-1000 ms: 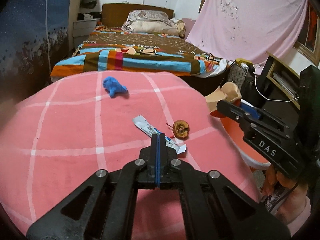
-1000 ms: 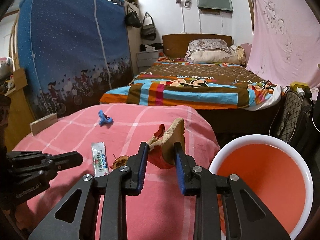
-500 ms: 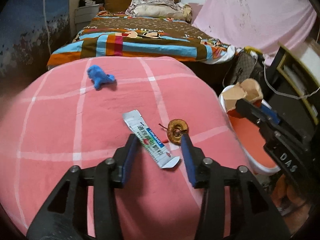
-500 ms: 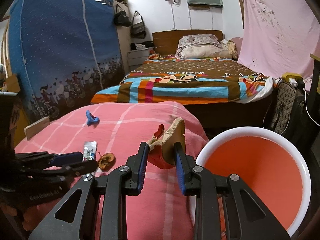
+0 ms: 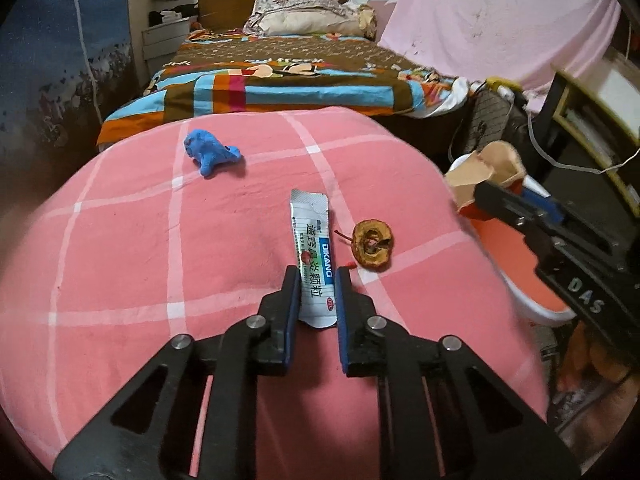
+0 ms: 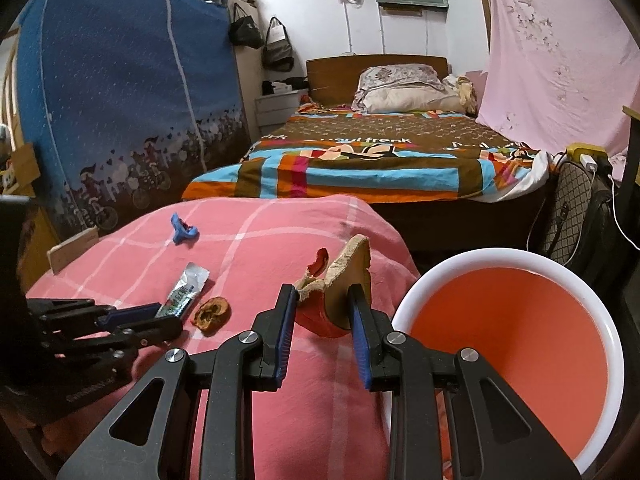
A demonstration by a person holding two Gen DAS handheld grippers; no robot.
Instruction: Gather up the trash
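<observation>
Versus half a second earlier, the left tool had just been closing. Its jaws were wide then and narrow now, with the white foil sachet with green-and-blue print between them. A second earlier they were fully together above the sachet. The sachet sat diagonally in the left wrist view before and ran straight up between the blue pads now.

The jaws were slightly apart, the pads right at the sachet's two long edges near its lower end. The sachet lay flat on the pink checked cloth over the tabletop, not lifted.

The right tool showed no change. It stayed clamped on the torn tan-and-red paper scrap, as in both earlier frames.

The left tool pitched steeply down at the cloth, its tips low over it. The right tool angled down more gently and held the scrap off the cloth, at the tabletop's right edge. It was just beside the white-rimmed orange plastic basin.

The brown dried fruit slice lay just right of the sachet, apart from it. The crumpled blue wad lay well behind, to the left. Both were untouched on the cloth.
</observation>
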